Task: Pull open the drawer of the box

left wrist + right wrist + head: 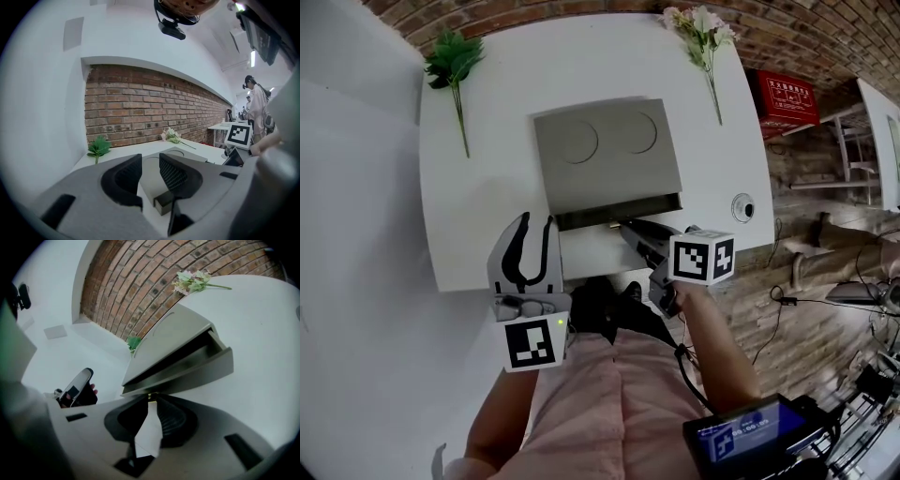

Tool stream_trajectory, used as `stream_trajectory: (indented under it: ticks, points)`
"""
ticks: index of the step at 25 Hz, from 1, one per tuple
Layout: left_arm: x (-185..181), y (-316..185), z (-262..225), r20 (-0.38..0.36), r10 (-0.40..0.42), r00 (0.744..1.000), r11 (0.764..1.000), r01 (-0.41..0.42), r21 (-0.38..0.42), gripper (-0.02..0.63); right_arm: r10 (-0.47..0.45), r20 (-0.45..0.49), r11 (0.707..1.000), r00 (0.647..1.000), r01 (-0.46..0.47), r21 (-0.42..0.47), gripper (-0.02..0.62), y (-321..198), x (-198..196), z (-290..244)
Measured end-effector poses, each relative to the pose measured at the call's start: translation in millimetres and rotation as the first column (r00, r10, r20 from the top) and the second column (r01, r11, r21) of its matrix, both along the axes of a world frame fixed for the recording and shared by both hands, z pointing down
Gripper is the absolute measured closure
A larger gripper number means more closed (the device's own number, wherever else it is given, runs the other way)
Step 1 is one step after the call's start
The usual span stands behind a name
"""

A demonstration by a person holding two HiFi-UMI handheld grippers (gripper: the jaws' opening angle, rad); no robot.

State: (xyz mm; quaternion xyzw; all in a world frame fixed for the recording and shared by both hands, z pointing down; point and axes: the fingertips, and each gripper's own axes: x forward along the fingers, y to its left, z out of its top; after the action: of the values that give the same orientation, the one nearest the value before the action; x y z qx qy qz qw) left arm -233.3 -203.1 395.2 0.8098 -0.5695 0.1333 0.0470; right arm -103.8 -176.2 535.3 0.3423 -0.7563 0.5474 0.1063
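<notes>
**Grey box, drawer part-way out, right claw on the pull**

Grey box (605, 155) sits mid-table on the white table (487, 206), front face toward you. A green sprig (455, 66) and pink flowers (703, 28) lie well behind it at either side. The drawer (187, 373) is at the bottom of the front and already stands out a little, with a dark slot above it.

Your right gripper (151, 399) has its jaws pinched nearly together on a small brass-looking pull (150, 395) at the drawer's front edge. It's tiny in that view, so I'm judging the grip from the tips meeting right there. Your left gripper (150, 164) has its jaws apart with nothing between them. It hovers off the box's near-left corner without touching.

Handling, my read only:
- The box looks like rigid sheet, stiff and not fragile. It's probably light, so on that smooth tabletop it may slide toward you instead of the drawer running out.
- The pull is the only sensible hold. It's small and likely slick, so there isn't much bite. Draw straight along the drawer's travel, since any sideways or upward load could pop the jaws off or rack the drawer.
- If the box creeps, your left gripper is free, so press down on the lid or brace the left wall.
</notes>
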Motion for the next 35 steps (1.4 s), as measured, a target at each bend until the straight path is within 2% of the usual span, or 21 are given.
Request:
stream_trajectory:
  ticks: [5, 10, 35]
  points:
    - [4, 12, -8, 0.018, -0.021, 1.0, 1.0, 0.021, 0.01, 0.482, 0.002, -0.012, 1.0, 1.0, -0.002, 0.0, 0.531, 1, 5, 0]
    - [-2, 24, -15, 0.034, -0.049, 0.998, 0.999, 0.049, 0.019, 0.482, -0.008, 0.014, 1.0, 1.0, 0.008, -0.018, 0.532, 10, 0, 1]
    - [9, 76, -35, 0.044, -0.103, 0.994, 0.992, 0.1, 0.076, 0.482, -0.039, 0.019, 0.999, 0.999, 0.04, -0.006, 0.534, 58, 2, 1]
